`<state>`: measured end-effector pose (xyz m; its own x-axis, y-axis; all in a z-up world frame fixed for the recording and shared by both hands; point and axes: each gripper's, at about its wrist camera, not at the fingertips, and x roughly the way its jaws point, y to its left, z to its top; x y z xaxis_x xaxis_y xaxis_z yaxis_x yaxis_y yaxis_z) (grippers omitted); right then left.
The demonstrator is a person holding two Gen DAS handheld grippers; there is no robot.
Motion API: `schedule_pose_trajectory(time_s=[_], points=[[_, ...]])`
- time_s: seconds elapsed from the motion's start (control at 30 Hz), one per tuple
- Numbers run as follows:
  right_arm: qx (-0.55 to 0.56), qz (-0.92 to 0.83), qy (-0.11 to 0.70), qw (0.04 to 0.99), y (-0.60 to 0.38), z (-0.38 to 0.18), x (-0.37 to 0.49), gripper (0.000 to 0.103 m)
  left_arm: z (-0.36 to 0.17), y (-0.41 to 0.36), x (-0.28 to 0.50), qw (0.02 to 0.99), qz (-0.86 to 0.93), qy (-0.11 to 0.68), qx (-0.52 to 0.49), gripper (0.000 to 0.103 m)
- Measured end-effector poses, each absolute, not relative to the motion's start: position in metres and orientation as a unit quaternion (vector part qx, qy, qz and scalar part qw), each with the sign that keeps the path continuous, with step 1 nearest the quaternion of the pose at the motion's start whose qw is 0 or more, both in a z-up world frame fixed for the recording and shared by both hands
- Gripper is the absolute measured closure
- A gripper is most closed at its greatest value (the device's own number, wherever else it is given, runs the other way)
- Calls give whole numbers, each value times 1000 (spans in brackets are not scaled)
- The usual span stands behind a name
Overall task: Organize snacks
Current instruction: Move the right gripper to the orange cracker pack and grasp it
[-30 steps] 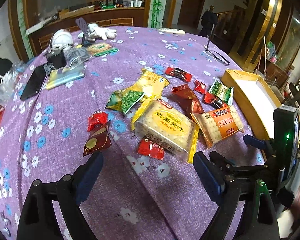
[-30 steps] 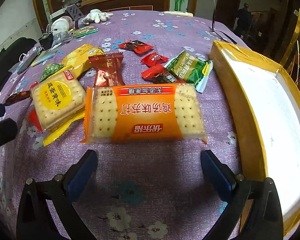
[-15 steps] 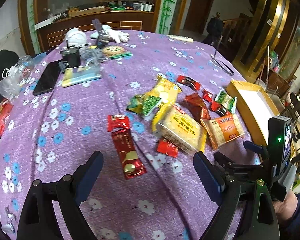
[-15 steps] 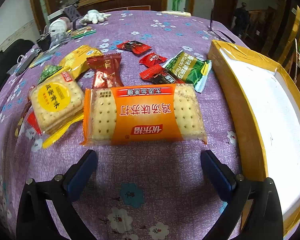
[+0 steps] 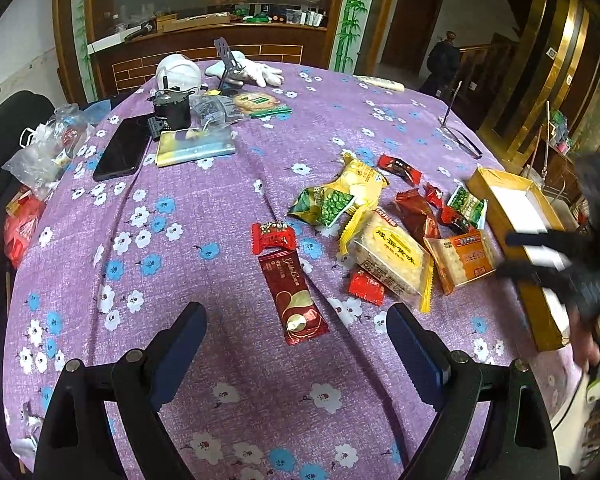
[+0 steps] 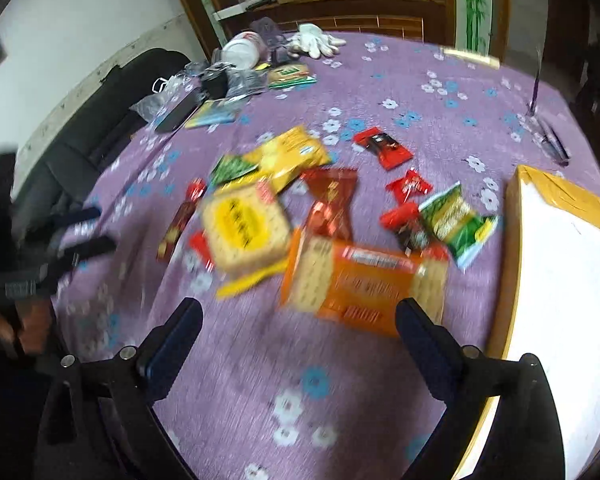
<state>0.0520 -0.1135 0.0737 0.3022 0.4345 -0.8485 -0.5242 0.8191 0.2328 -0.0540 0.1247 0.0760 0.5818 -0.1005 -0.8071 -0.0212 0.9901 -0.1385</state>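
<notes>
Snacks are lying loose on the worktop (image 5: 228, 208), none boxed, both claws gaping empty: right claw (image 6: 298, 322) nearing the orange cracker pack (image 6: 360, 284) beside the cardboard box (image 6: 556, 200), left claw (image 5: 296, 330) nearing the dark red wafer bar (image 5: 294, 296).

A purple flowered tablecloth (image 5: 204, 216) is seen spread over the table, with the left gripper (image 5: 296, 344) held above its near edge, its blue-padded fingers (image 5: 182, 344) set wide apart and nothing between them. Just beyond the gap a long dark red wrapper (image 5: 294, 298) is laid, with a small red packet (image 5: 273, 237) at its far end, and to the right a yellow cracker pack (image 5: 392, 258) and an orange cracker pack (image 5: 464, 258) are found side by side among smaller snacks. At the right edge a yellow box (image 5: 496, 184) is placed, partly covered by the blurred right gripper (image 5: 548, 256), whose opening cannot be judged.
</notes>
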Motion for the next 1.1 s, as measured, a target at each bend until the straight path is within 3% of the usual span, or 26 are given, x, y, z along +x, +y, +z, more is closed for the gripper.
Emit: schedule_pose_trajectory(time_s=[0.3,0.73,0.93,1.0,1.07,1.1], points=[[21,290,563,774,-115,38,107,11,77,126,-56,888,-29,455,-69,10],[40,294,600,743,-110,26,-6,10,73,125,-48,884,-39,460,-74,10],[17,234,591,772,-98,26,-6,11,75,108,-42,882,-61,463,-63,10],[11,221,594,773,-92,24,-4,22,77,101,-42,883,-69,462,-53,10],[0,200,590,782,-92,24,-5,43,78,97,-42,884,-74,460,-44,10],[-3,192,588,786,-94,24,-6,48,79,96,-42,883,-75,461,-42,10]])
